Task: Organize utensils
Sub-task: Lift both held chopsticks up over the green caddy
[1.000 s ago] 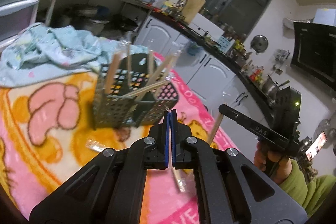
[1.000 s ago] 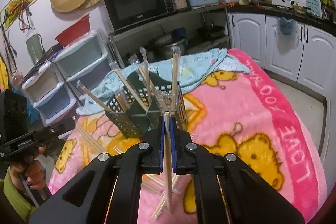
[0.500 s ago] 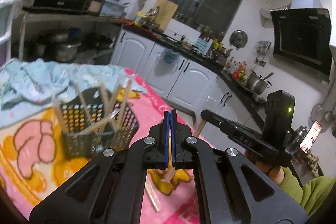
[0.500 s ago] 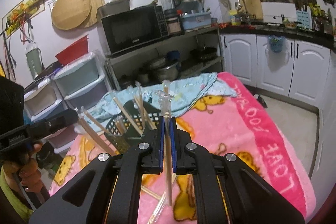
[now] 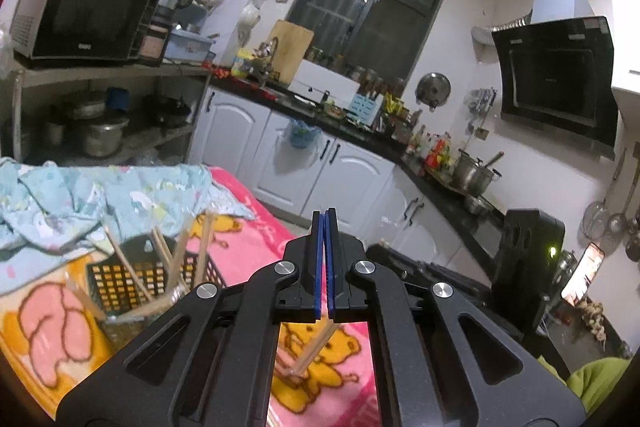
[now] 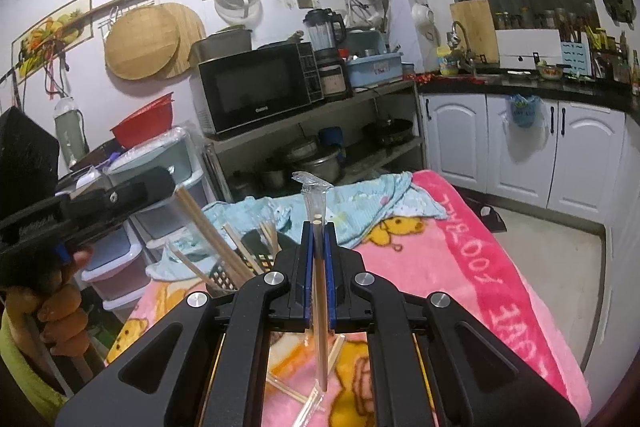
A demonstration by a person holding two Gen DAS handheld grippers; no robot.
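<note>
My left gripper (image 5: 324, 215) is shut on a bare wooden chopstick (image 5: 314, 347) that hangs down below its blue pads; in the right wrist view that chopstick (image 6: 208, 227) slants out of the left gripper (image 6: 154, 187). My right gripper (image 6: 318, 227) is shut on a chopstick in a clear plastic sleeve (image 6: 319, 287), held nearly upright. A dark perforated basket (image 5: 120, 279) with several chopsticks leaning in it stands on the blanket, below and left of both grippers. In the right wrist view the basket (image 6: 224, 277) is mostly hidden behind the gripper. Loose chopsticks (image 6: 300, 393) lie on the blanket.
A pink cartoon blanket (image 6: 460, 267) covers the surface, with a crumpled light-blue cloth (image 5: 100, 195) at its far end. Behind stand a shelf with a microwave (image 6: 256, 87), plastic drawers (image 6: 160, 163) and white cabinets (image 5: 344, 171). A hand (image 6: 60, 311) grips the left handle.
Both grippers have risen with their chopsticks still held. The basket and blanket now sit lower in both views. The left view has swung toward the kitchen counter.
</note>
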